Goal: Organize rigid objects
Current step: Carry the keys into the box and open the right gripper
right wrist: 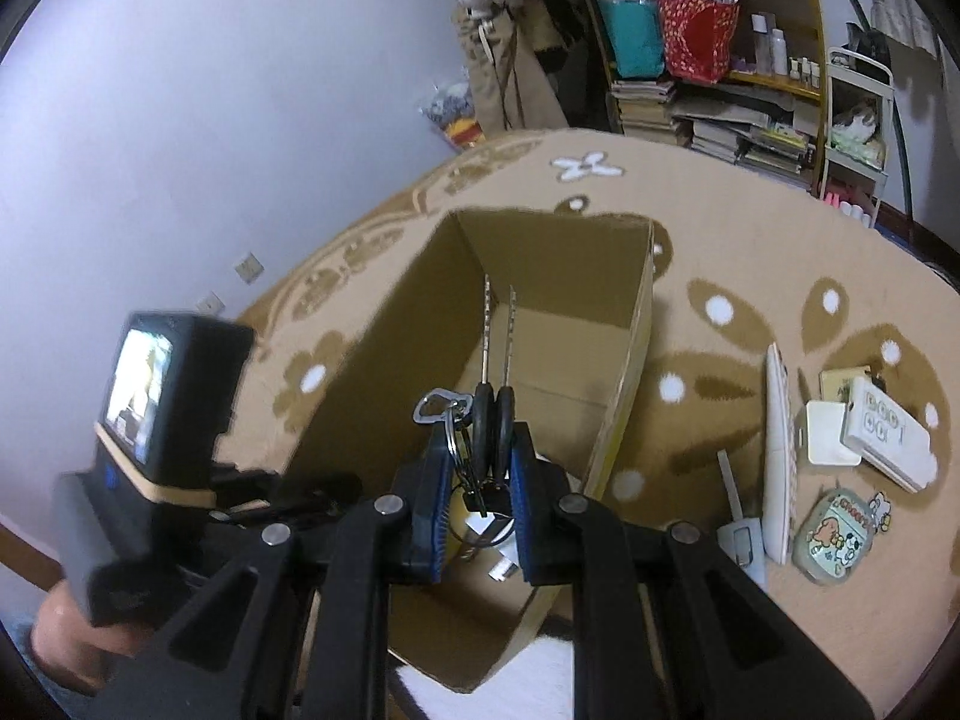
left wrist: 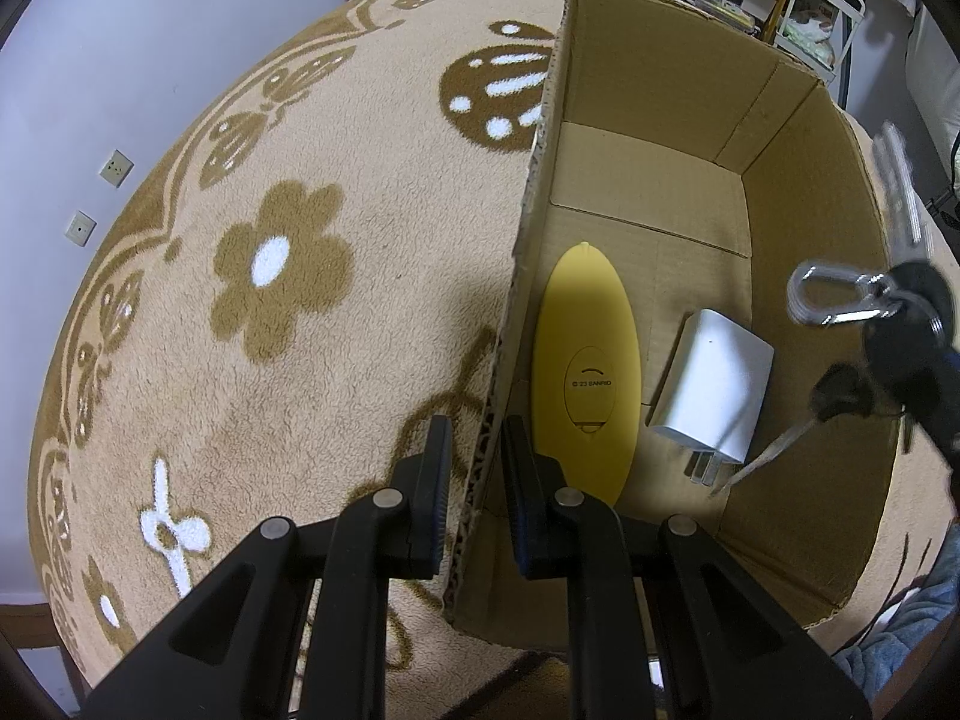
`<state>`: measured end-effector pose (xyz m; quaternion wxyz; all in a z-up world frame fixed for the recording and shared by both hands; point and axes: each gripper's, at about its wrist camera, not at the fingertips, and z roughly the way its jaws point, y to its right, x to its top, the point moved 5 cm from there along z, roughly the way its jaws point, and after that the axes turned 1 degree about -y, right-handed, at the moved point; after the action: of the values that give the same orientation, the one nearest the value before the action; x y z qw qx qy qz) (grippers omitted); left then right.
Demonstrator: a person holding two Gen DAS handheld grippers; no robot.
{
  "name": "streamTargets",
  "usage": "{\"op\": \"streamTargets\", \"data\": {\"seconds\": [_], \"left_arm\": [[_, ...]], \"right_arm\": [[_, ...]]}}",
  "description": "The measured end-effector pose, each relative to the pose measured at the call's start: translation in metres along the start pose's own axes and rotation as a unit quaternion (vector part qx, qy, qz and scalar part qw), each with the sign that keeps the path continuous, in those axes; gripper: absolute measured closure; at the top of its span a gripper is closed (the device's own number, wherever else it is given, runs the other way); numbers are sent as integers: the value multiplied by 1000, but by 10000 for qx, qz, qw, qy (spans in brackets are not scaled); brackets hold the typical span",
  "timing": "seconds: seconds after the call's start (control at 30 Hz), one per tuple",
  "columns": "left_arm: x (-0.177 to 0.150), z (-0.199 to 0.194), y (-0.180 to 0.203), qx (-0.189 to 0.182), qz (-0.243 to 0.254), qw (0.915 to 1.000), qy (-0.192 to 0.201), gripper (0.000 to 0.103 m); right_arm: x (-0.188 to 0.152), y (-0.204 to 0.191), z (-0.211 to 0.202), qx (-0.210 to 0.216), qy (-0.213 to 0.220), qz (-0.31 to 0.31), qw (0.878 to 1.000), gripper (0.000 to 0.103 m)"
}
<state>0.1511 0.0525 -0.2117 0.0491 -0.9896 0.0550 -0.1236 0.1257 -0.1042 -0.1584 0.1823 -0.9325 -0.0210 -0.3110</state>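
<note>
While the left claw [left wrist: 475,480] stays out of the sorting and only pinches the near wall of the cardboard box [left wrist: 804,192], the right claw [right wrist: 480,468] is clamped on a bunch of keys [right wrist: 495,402] with a carabiner, hanging over the open box. Inside lie a yellow oval remote [left wrist: 585,372] and a white charger plug [left wrist: 714,387], so two items look done. On the carpet [right wrist: 780,252] beside the box wait a white remote [right wrist: 778,456], a cartoon-printed case [right wrist: 831,540], flat white items [right wrist: 888,438] and what may be a small white tool [right wrist: 741,525].
</note>
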Motion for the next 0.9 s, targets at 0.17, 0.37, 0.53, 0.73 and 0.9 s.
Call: {"op": "streamTargets", "data": {"seconds": [0.17,0.37,0.53,0.73,0.9], "left_arm": [[0,0,0,-5,-3,10000,0,87],[0,-1,0,8,8,10000,3,86],[0,-1,1,0,1,10000,-2,86],[0,-1,1,-6,-1,10000,-3,86],[-1,-1,1,-6,-2,10000,-4,86]], "right_arm": [[-6,3,9,-97,-173,11,9998,83],[-2,0,-2,-171,-34,-70,9998,83],[0,1,-13,-519,37,-225,9984,52],[5,20,-26,-878,150,-70,9960,5],[3,51,-28,-1169,57,175,9930,2]]}}
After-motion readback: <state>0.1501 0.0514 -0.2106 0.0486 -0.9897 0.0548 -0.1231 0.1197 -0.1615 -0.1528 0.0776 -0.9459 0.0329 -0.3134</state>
